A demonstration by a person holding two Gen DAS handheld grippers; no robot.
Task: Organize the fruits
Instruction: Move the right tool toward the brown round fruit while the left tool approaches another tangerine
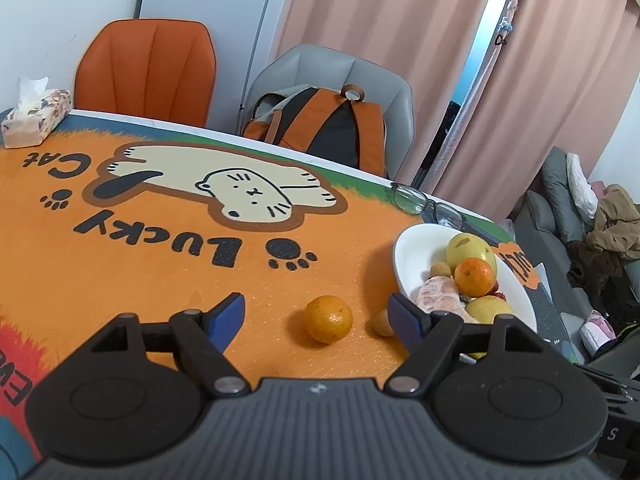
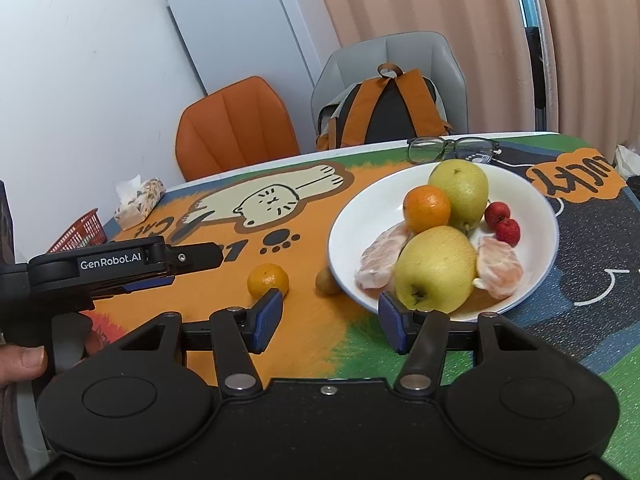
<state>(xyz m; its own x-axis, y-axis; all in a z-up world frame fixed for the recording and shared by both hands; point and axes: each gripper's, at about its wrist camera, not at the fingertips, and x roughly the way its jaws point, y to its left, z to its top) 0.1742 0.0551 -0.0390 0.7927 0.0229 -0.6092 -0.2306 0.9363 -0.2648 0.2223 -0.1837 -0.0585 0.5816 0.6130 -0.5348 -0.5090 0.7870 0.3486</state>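
- My left gripper [image 1: 316,314] hides the near rim of the white plate [image 1: 408,248] in its own view, and its right finger cuts off the small brown fruit [image 1: 383,323] beside the plate.
- The near pear [image 1: 486,309] shows only its top there, behind my tool.
- In the right wrist view, my right gripper [image 2: 328,316] covers the base of the near pear [image 2: 436,268] and the plate's front edge.
- The loose orange [image 2: 267,279] is partly behind my finger pad [image 2: 267,316].
- The far pear [image 2: 460,192] blocks part of the glasses [image 2: 452,148].
- The red basket [image 2: 80,232] disappears behind my left gripper.
- My hand [image 2: 22,360] is cut off at the left edge.
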